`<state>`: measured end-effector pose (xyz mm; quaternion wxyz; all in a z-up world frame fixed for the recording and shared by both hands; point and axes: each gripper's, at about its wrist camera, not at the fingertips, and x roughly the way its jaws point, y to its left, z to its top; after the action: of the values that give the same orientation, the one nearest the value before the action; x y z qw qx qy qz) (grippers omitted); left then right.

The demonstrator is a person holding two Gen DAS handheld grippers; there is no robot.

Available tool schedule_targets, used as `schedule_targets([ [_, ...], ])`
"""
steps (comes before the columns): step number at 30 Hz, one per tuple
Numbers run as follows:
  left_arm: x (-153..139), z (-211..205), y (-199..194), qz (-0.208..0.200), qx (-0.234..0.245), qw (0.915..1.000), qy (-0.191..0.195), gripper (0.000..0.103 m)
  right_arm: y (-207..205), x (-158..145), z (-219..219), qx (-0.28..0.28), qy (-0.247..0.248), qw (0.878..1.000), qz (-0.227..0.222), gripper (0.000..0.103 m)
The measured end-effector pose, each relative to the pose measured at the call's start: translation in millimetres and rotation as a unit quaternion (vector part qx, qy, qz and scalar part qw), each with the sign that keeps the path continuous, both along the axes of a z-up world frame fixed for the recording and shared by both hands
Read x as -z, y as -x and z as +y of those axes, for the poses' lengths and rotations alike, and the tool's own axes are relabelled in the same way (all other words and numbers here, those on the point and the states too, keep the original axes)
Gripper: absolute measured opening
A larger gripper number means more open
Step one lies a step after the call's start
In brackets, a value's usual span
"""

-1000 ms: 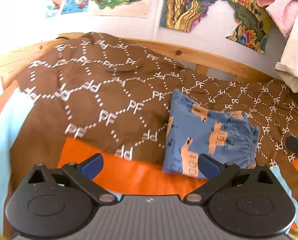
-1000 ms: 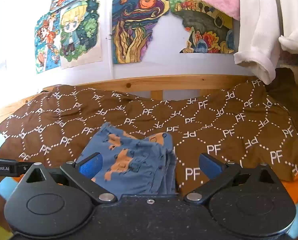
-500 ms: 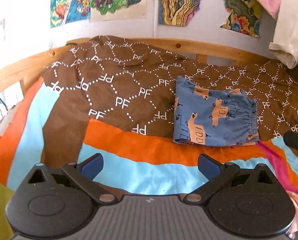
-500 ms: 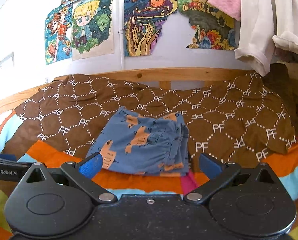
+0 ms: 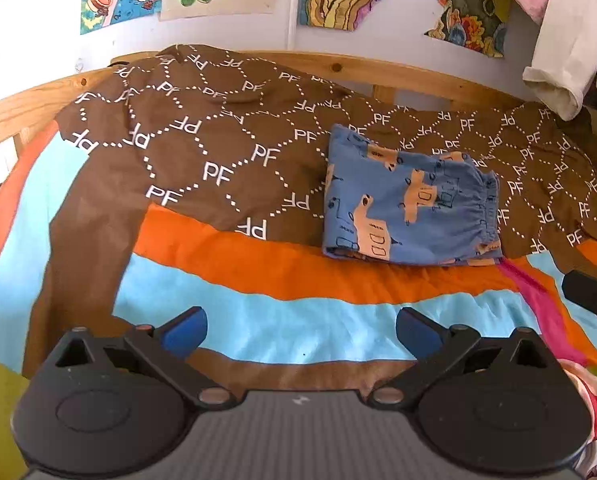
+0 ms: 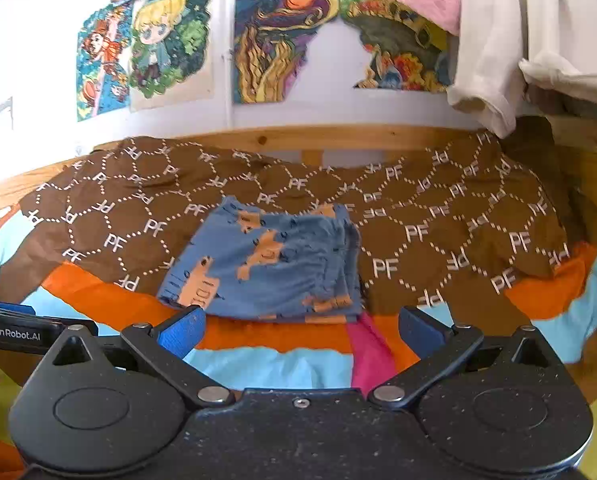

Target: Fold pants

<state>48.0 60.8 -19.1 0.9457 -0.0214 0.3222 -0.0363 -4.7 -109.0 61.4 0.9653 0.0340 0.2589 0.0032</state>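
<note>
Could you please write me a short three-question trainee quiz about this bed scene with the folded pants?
1. True or false: the left gripper is shut on the blue patterned pants.
2. The pants lie mostly on: A) the brown PF-print blanket, B) the wooden bed frame, C) a pink garment.
3. Fill in: the right gripper is ____.

Key: 1 false, it is open and holds nothing; 2 A; 3 open.

Blue pants [image 5: 410,208] with orange trucks; brown blanket [image 5: 218,152], white "PF"
</note>
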Motion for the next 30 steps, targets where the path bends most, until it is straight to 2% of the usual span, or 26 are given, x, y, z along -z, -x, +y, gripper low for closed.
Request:
schedule_targets([
  [11, 5.2, -6.7, -2.2, 0.005, 0.006, 0.9999, -0.01, 0.103, -3.7, 7.8, 0.2, 0.005, 0.001, 1.0, 0.016, 0.102],
  [30, 7.7, -6.1, -4.1, 0.011, 0.001, 0.9999, -0.003, 0.103, -7.0, 11.6, 3.7, 0.003, 0.002, 1.0, 0.028, 0.102],
])
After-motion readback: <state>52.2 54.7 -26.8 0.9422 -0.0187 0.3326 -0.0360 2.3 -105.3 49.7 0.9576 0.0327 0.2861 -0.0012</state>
